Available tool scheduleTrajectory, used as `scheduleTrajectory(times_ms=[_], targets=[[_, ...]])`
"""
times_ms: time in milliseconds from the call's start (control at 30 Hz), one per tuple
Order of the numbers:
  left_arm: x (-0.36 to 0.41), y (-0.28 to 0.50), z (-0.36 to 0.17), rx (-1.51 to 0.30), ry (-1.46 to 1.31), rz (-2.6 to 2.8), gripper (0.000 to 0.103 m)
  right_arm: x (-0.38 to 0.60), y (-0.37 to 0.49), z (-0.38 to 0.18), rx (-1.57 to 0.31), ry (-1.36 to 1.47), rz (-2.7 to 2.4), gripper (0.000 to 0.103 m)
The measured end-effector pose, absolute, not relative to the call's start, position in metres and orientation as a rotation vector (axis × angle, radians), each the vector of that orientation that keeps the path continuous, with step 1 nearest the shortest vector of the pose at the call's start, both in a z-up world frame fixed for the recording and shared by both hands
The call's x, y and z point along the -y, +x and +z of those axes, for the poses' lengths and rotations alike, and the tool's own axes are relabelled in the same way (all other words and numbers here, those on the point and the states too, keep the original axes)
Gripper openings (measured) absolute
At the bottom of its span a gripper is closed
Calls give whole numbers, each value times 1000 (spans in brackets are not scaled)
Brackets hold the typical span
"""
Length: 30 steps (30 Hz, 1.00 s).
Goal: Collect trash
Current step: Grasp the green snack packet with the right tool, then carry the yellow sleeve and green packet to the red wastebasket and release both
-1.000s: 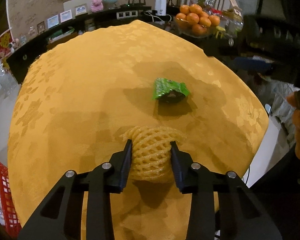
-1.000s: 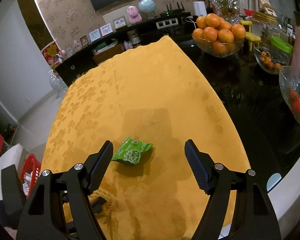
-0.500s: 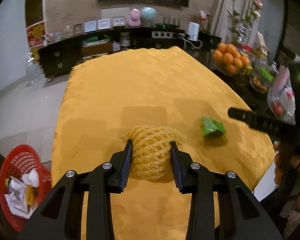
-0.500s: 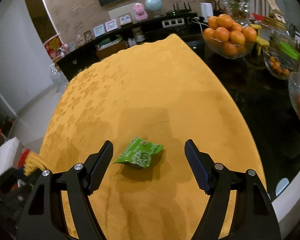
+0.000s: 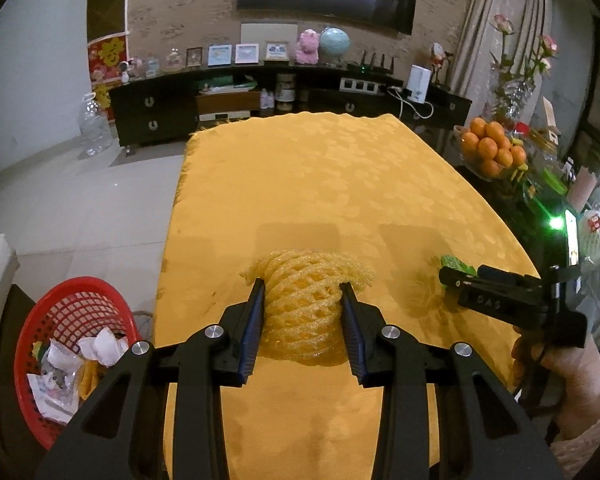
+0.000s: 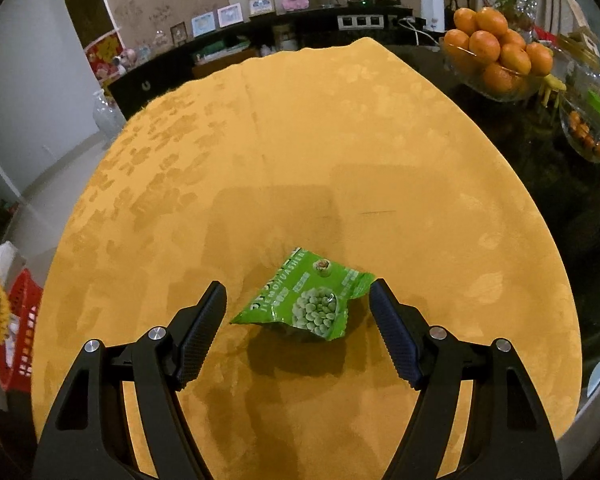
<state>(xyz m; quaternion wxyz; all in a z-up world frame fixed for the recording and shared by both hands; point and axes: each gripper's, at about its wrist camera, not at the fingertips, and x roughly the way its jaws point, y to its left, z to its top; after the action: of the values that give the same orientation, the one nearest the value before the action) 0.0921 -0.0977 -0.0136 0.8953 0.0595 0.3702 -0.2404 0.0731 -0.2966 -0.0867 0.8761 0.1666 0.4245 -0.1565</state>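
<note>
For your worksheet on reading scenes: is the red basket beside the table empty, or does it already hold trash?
Partly filled. The red basket holds crumpled white paper and wrappers at its bottom, seen through its open top.

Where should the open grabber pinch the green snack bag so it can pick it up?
Come down from above and pinch the green snack bag across its puffy middle, where it bulges up off the yellow tablecloth. Its corners lie thin and flat, so they would probably slip. The right gripper is open, with one finger on each side of the bag, not touching it.
</note>
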Motion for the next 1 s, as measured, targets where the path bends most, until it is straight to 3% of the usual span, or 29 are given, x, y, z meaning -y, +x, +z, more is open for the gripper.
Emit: scheduleTrajectory(times_ms=[333, 400, 1000], targets=[[95, 92, -12, -759, 121, -488, 34, 296, 73, -89, -886, 324, -352, 53], [95, 92, -12, -759, 121, -489, 34, 295, 75, -91, -902, 324, -332, 41], [82, 97, -2, -727, 102, -430, 34, 282, 70, -58, -786, 309, -289, 39]])
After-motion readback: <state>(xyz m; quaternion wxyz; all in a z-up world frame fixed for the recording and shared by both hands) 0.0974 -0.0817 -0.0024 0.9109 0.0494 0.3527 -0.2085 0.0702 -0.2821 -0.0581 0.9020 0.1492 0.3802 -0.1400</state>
